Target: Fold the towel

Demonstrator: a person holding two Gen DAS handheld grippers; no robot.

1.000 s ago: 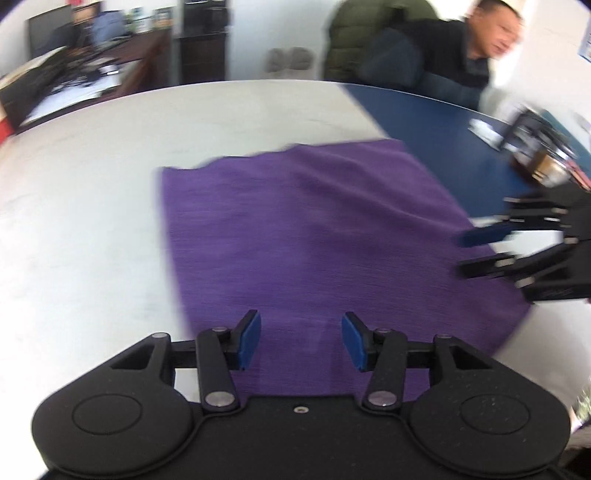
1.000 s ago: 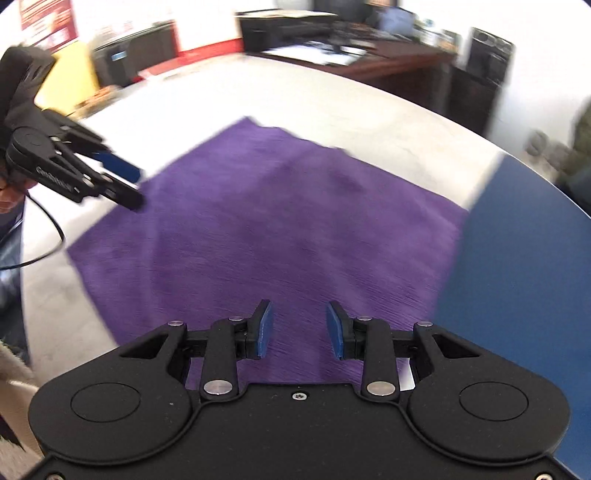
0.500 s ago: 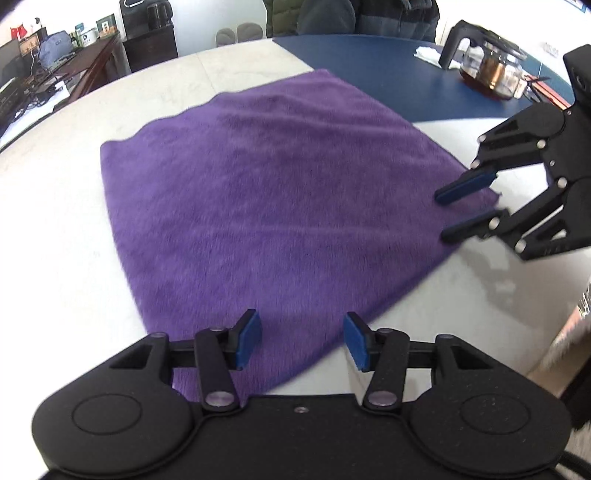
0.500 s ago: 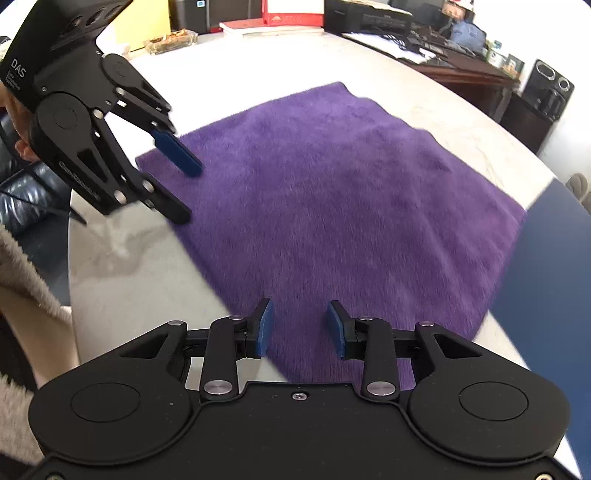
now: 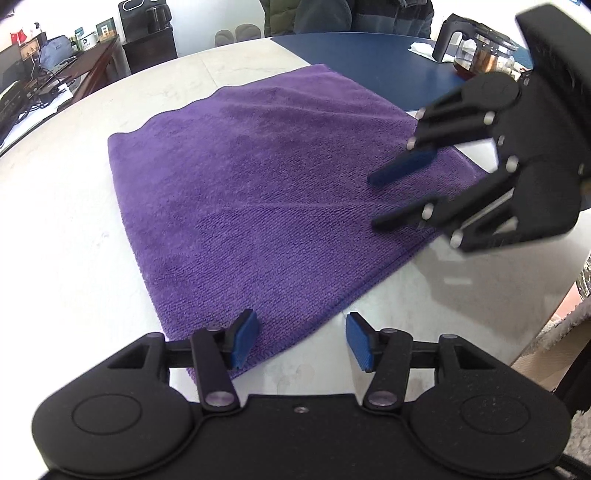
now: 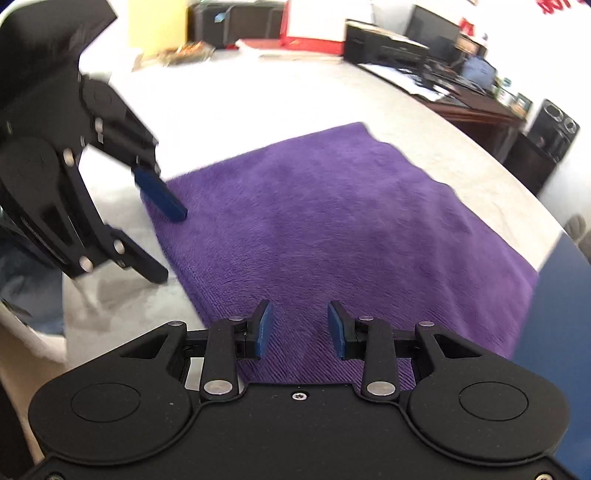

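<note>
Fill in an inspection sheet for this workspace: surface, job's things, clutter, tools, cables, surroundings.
Surface: pale round table, with a blue section at the far side.
Job's things: purple towel lying flat, unfolded.
Clutter: glass coffee pot on the blue section.
Tools: left tool opening over the towel's near corner; right tool open above the towel, gripping nothing.
Cables: nothing seen on the table.
Surroundings: office desks, seated person.

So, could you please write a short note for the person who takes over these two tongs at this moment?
Left tongs: jaws opening, nothing held, over the near corner of the flat purple terry towel.
Right tongs: open, empty, over the same near edge at its other corner.
The towel lies spread out on the pale round table.
Done: nothing folded yet.
Left: grip both near corners, fold the towel over.
</note>
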